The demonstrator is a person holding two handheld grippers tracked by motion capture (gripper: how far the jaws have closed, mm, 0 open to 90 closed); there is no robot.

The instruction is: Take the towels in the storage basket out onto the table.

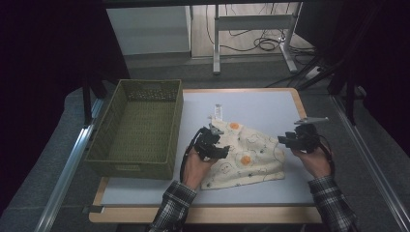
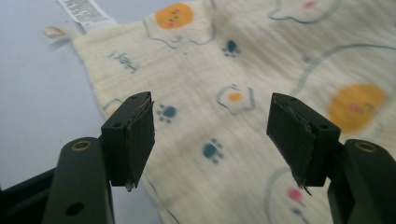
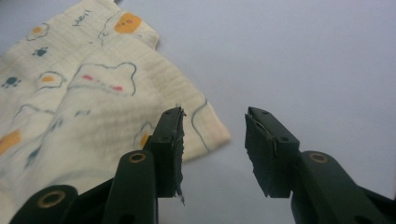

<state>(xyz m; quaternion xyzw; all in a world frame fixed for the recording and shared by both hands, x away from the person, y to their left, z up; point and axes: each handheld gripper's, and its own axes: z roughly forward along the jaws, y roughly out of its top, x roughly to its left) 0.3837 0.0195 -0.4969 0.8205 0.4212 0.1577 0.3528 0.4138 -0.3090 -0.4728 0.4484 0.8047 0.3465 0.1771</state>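
At the near edge of the pale lavender desk (image 1: pixel 270 191) with its light wooden border, two plaid-sleeved forearms reach in. The left tool (image 1: pixel 211 140) hangs over the left part of a cream muslin cloth printed with fried eggs, bears and paw prints (image 1: pixel 246 154); its jaws stand wide apart with nothing between them, the fabric spread below them. The right tool (image 1: pixel 299 138) sits just off the cloth's right edge, likewise released, its jaws parted over bare desk beside a rounded corner of the cloth. The cloth lies crumpled and partly folded at the middle of the desk, a white care label (image 1: pixel 218 111) poking from its far left corner. Left of the cloth stands an olive-green woven rectangular basket (image 1: pixel 106 140).
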